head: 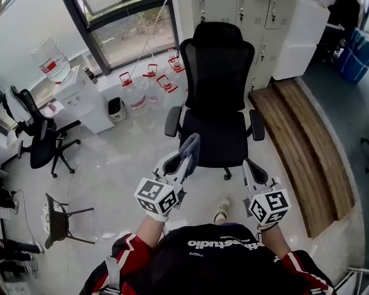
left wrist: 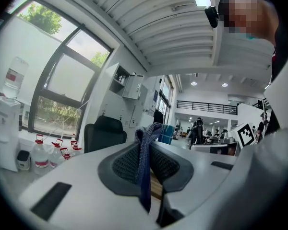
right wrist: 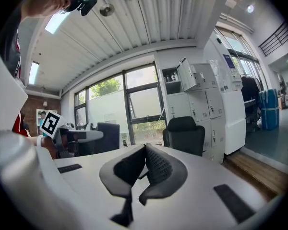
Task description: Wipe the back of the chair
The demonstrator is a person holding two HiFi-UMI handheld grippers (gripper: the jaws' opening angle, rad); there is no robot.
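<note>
A black mesh-back office chair (head: 216,85) faces me in the head view, seat toward me. It shows small in the left gripper view (left wrist: 104,132) and in the right gripper view (right wrist: 185,134). My left gripper (head: 186,157) is shut on a grey-blue cloth (head: 191,147) just short of the seat's front left corner; the cloth (left wrist: 146,164) hangs between the pads. My right gripper (head: 248,168) is shut with nothing in it, beside the seat's front right corner; its pads (right wrist: 156,166) meet at the tips.
Several water jugs (head: 149,83) and a dispenser (head: 80,94) stand by the window. White lockers (head: 246,11) rise behind the chair, a wooden platform (head: 301,140) runs along the right. Another black chair (head: 40,140) and a stool (head: 58,220) sit left.
</note>
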